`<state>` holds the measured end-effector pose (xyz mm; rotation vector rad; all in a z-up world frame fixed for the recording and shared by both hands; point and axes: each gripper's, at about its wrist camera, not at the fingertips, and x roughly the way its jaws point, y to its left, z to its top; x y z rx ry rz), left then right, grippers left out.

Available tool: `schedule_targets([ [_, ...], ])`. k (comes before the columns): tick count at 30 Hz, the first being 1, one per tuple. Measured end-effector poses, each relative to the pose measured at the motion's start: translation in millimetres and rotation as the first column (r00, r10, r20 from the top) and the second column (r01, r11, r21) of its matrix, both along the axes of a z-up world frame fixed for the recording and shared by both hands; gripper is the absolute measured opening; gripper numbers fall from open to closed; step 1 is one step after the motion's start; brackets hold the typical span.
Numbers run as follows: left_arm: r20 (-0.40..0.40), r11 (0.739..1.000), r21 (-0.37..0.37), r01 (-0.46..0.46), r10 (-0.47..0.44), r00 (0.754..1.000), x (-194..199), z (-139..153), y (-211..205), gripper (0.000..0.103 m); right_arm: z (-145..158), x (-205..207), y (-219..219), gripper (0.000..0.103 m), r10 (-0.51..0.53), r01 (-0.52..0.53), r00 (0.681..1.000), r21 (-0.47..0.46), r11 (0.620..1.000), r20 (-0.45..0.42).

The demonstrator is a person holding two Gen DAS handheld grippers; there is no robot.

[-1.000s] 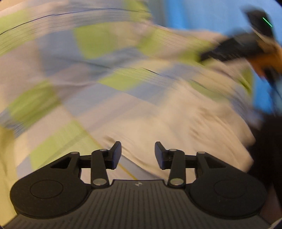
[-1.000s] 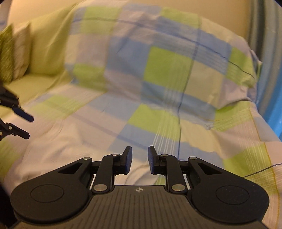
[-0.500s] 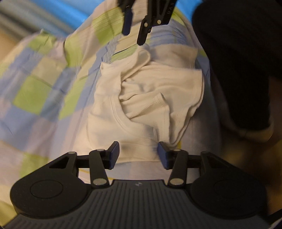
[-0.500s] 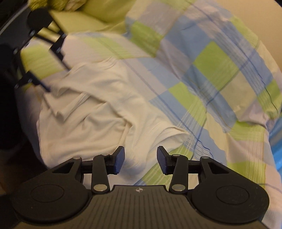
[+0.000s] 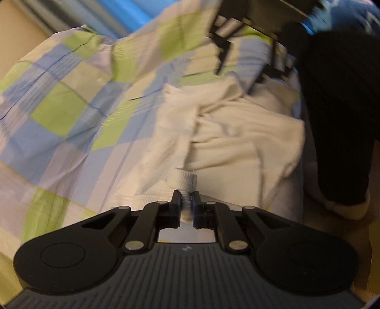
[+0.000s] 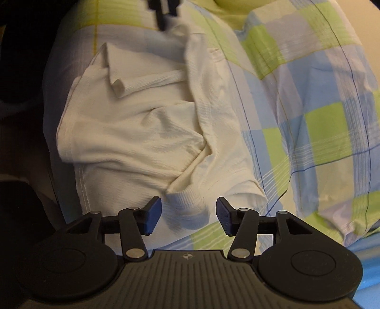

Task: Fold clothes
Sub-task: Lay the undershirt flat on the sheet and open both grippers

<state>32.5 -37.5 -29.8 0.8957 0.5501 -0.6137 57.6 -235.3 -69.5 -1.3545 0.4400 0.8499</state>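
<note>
A crumpled cream ribbed garment [image 5: 228,133] lies on a checked sheet; it fills the middle of the right wrist view too, as the garment [image 6: 142,128]. My left gripper [image 5: 187,204] is shut on a ribbed cuff of it, the cloth pinched between the pads. My right gripper [image 6: 188,215] is open, its pads standing either side of another ribbed cuff [image 6: 190,202] without touching it. The right gripper [image 5: 239,59] shows blurred at the top of the left wrist view, and the left gripper [image 6: 163,14] at the top of the right wrist view.
The blue, green and white checked sheet [image 5: 71,111] covers a sofa-like seat and its back [image 6: 332,107]. A person's dark sleeve [image 5: 337,118] hangs at the right of the left wrist view. A dark shape [image 6: 19,47] fills the upper left of the right wrist view.
My left gripper came down and shut on the garment's cuff. My right gripper dropped to the other end of the garment and opened wider around the second cuff.
</note>
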Motion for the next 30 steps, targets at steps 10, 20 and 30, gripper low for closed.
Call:
schedule_targets([
  [10, 0.058, 0.994, -0.087, -0.067, 0.072, 0.996, 21, 38, 13, 0.007, 40, 14, 2, 0.004, -0.100, 0.091, 0.994, 0.165, 0.982, 0.046],
  [20, 0.192, 0.963, -0.193, -0.188, 0.225, 0.955, 146, 104, 38, 0.007, 126, 144, 19, 0.004, -0.325, 0.189, 0.903, 0.418, 0.888, 0.281],
  [30, 0.157, 0.910, -0.279, -0.308, 0.359, 0.920, 292, 55, 33, 0.007, 54, 309, 78, 0.004, -0.368, 0.244, 0.886, 0.391, 0.887, 0.282],
])
